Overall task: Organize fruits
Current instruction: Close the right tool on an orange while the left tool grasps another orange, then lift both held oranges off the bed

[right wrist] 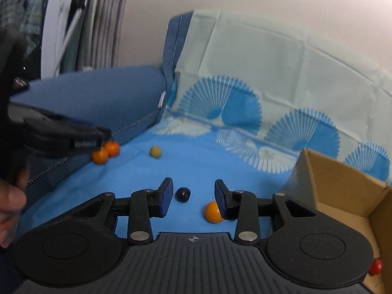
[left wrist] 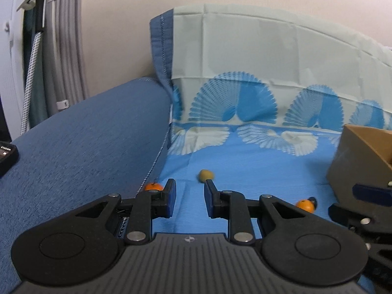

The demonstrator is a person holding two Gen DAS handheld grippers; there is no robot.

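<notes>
A blue sofa draped with a fan-patterned cloth (right wrist: 196, 166) holds scattered small fruits beside a cardboard box (right wrist: 343, 186). The right gripper (right wrist: 193, 196), jaws apart and empty, hovers over a dark round fruit (right wrist: 182, 194) and an orange one (right wrist: 212, 212). The left gripper (left wrist: 189, 196) is likewise spread and empty, facing an olive-green fruit (left wrist: 205, 176). They look light, smooth and prone to rolling; grip across the middle.

Almost nothing legible from here. The dark device (left wrist: 7, 158) lying on the blue sofa arm (left wrist: 80, 147) carries a short row of pale characters along its top, too small and blurred to read. The left gripper (right wrist: 104, 137), seen from the right wrist view, has a line of light lettering on its side, smeared beyond reading. No other text found.
</notes>
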